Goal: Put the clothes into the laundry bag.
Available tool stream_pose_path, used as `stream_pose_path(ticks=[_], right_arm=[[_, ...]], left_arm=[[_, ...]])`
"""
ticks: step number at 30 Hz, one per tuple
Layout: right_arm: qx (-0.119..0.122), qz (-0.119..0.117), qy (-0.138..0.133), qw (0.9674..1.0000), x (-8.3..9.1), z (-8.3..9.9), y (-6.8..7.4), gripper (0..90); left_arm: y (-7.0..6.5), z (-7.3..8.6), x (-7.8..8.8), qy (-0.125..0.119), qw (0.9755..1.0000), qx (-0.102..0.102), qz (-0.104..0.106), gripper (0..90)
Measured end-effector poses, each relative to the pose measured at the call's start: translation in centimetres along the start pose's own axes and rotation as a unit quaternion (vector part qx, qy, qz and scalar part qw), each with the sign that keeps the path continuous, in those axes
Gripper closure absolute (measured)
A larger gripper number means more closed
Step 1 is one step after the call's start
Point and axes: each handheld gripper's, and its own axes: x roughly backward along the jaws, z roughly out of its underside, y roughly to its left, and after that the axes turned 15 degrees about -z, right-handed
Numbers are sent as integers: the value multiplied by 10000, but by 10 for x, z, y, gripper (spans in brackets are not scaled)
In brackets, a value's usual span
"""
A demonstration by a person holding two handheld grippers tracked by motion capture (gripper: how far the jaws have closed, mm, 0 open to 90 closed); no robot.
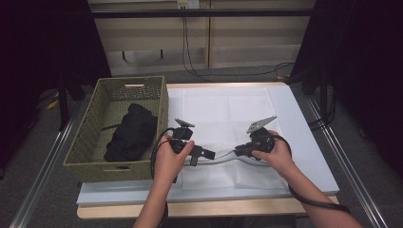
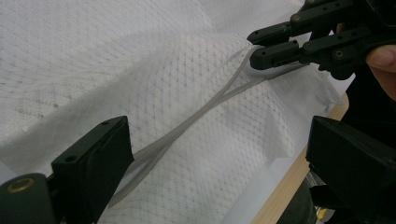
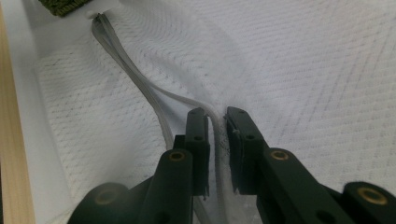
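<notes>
1. A white mesh bag (image 1: 223,118) is lying flat on the table (image 1: 309,142), just right of a woven basket (image 1: 95,118) that is holding a black garment (image 1: 130,133).
2. The bag's grey zipper edge (image 2: 205,109) is running along its near side, raised slightly off the table between the two grippers.
3. The left gripper (image 1: 202,154) is hovering over the left stretch of the zipper edge; its jaws are standing wide apart, released, with the strip passing beside the left jaw and nothing clamped.
4. The right gripper (image 3: 217,135) is sitting on the right end of the zipper edge (image 3: 140,88). Its jaws are standing narrowly apart, with the grey strip and a fold of mesh running between them; the pads are not visibly pressing.
5. Both hands are gripping the gripper bodies near the table's front edge.
</notes>
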Motion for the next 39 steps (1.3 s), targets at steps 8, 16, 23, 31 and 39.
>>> stream_pose_path(ticks=[8, 16, 23, 31, 39], right_arm=[[-80, -49, 37, 9999, 3, 0, 5, 886], [-185, -121, -171, 9996, 10, -9, 3, 894], [-273, -89, -335, 9990, 17, -16, 0, 896], [-361, -19, -504, 9981, 23, -23, -5, 898], [-347, 69, -519, 9980, 29, -30, -8, 899]], left_arm=[[-1, 0, 1, -1, 10000, -36, -24, 71], [-1, 0, 1, -4, 10000, -31, -24, 70], [0, 0, 0, -2, 10000, -17, 21, 71], [0, 0, 2, -29, 10000, -11, 24, 70], [-1, -1, 4, -104, 9999, -19, -1, 70]])
